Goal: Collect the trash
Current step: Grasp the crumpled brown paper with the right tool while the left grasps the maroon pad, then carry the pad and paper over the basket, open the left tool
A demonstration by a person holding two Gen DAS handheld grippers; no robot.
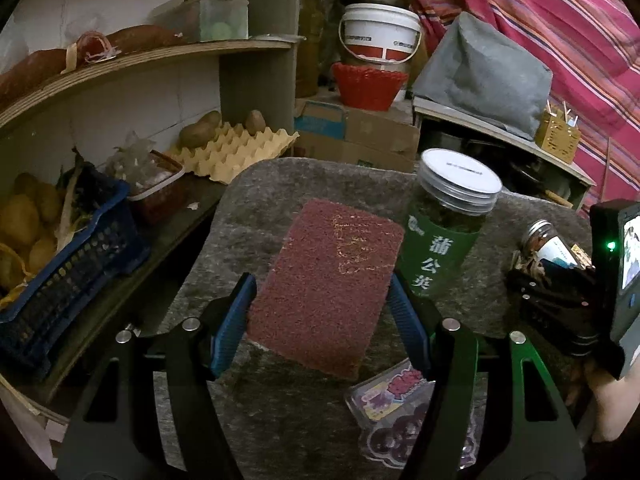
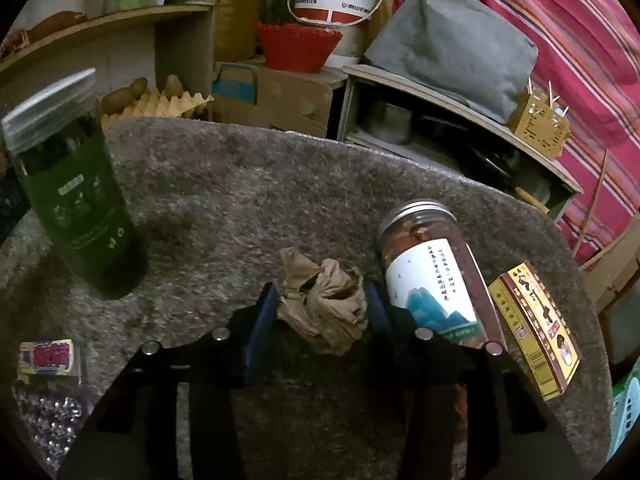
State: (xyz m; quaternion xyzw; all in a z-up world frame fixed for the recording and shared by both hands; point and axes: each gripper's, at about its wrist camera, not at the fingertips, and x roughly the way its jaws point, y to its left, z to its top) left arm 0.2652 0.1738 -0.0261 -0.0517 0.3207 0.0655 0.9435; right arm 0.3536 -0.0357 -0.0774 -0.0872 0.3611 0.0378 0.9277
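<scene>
Blue pads of the left claw (image 1: 320, 312) grip a red pad (image 1: 324, 284) by its long edges, raised above the counter (image 1: 248, 200). Paper wad (image 2: 324, 304) sits squeezed in the right claw (image 2: 322, 316), beside a jar (image 2: 432, 276).

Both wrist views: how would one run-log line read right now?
left hand-held gripper: grips red scouring pad | right hand-held gripper: grips crumpled brown paper | gray mat
</scene>
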